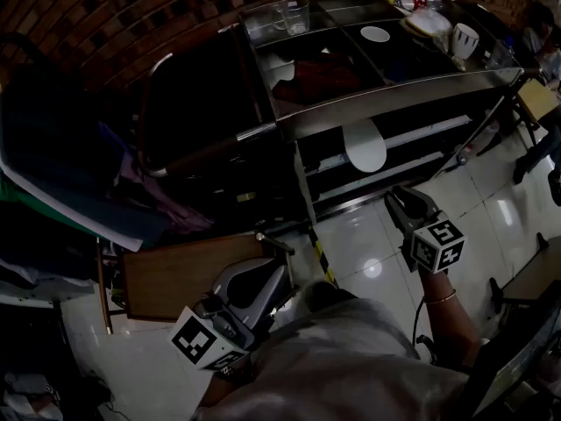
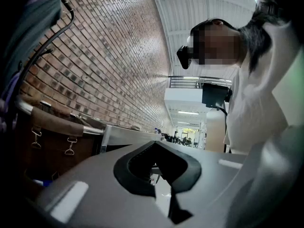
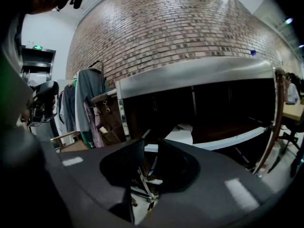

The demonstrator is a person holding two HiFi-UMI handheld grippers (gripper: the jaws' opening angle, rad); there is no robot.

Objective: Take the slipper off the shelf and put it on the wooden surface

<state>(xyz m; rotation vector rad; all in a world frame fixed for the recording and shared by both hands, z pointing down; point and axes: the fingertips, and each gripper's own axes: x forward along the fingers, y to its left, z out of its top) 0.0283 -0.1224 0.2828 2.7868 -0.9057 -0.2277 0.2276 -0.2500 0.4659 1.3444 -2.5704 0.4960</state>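
**Slipper retrieval: approach stage, nothing grasped**

Hazards, as judged:
- Likely to nudge the white oval slipper deeper along the pale lower shelf if advanced with so slim a gap. Needs widening first.
- Liable to slide off a thin sole edge if pinched shallowly.
- Apt to clip the steel lip overhead on withdrawal, given the dim recess.

State, right claw: parted by a sliver, empty, tipped slightly downward.

State, left claw: closed tip to tip on nothing, held low just beside the brown wooden board.

Location of slipper: on the shelf, ahead of the right claw, apart from it and untouched. Shows just above and right of the jaw gap in the right gripper view. Well apart from the board.
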